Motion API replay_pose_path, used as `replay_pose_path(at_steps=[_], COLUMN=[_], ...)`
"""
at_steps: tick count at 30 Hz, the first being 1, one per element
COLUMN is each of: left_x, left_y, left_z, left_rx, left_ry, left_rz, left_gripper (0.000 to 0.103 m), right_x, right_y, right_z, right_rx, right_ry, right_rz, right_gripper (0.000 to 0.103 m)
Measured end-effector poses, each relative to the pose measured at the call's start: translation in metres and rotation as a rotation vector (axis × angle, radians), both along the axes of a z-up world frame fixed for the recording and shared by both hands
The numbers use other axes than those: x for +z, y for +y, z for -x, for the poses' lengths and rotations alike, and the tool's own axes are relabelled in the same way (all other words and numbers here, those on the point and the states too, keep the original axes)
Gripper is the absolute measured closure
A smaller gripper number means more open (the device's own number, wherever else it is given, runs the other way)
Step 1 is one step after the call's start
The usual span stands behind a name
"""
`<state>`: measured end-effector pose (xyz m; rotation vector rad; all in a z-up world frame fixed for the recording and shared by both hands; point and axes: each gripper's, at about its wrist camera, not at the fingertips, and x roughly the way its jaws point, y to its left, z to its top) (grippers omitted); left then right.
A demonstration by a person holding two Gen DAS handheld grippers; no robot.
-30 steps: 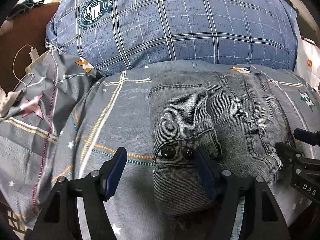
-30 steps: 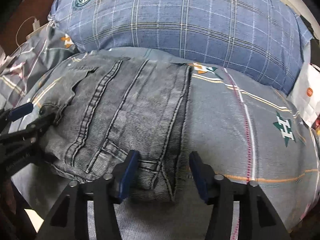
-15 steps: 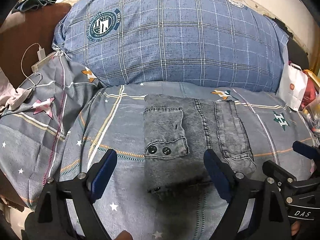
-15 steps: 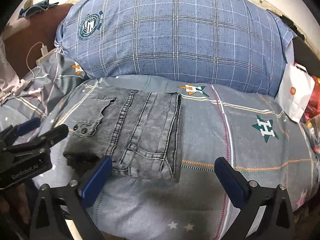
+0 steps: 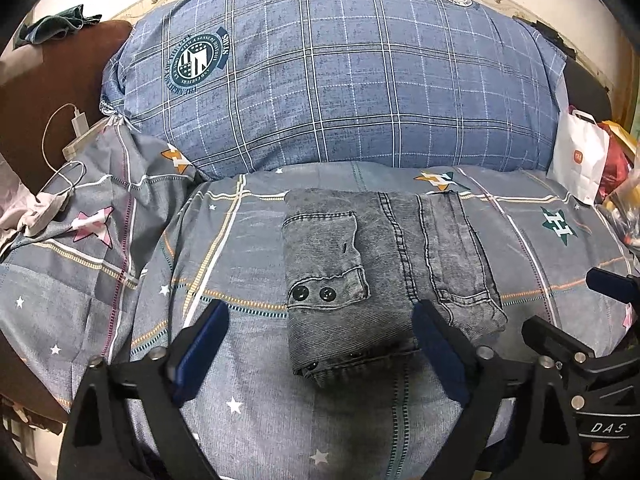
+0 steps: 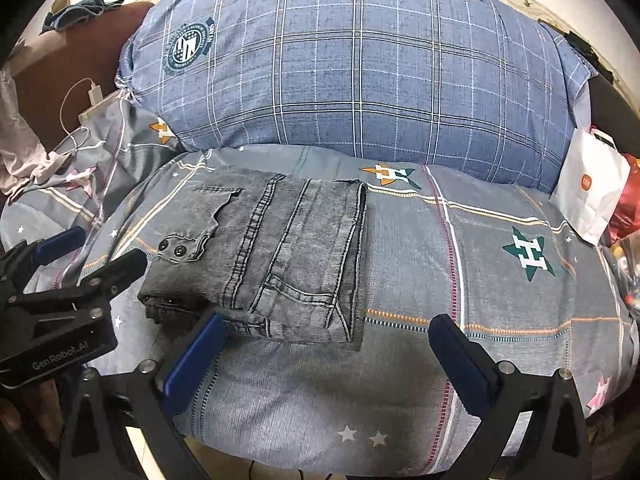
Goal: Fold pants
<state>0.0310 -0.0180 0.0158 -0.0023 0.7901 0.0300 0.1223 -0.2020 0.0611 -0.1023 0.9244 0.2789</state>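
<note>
Lying folded into a compact rectangle on the grey patterned bed cover [image 5: 224, 240], the grey pants [image 5: 384, 276] sit just in front of the blue plaid pillow [image 5: 340, 80], two black buttons facing up. Left tool [image 5: 320, 344] has just been opening; fingers spread wide, clear of the fabric. Right tool [image 6: 332, 356] likewise spread, gripping nothing. White paper bag [image 6: 592, 188] at far right.

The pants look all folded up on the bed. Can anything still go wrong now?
Maybe. The folded pants lie on a puffy, rounded quilt, so the stack might slump or slide. The bottom layer sticks out unevenly at the near left corner, so the fold could loosen. Both the left gripper and right gripper hang open just in front of the pants; a bump could mess them up.
</note>
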Motion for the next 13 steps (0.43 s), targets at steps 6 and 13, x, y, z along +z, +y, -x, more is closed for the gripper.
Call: replay_pose_path(at_steps=[6, 13], left_x=[0.0016, -0.0019], left_y=[0.0015, 0.0020], left_z=[0.0004, -0.0046], left_rx=[-0.024, -0.053], left_ry=[-0.004, 0.014], left_rz=[0.020, 0.062], left_gripper=[0.006, 0.006], right_x=[0.0014, -0.0016], right_y=[0.0035, 0.0039], right_z=[-0.0001, -0.0017], right_rx=[0.011, 0.011], right_ry=[-0.002, 0.005], right_rz=[0.009, 0.014], right_gripper=[0.000, 0.000])
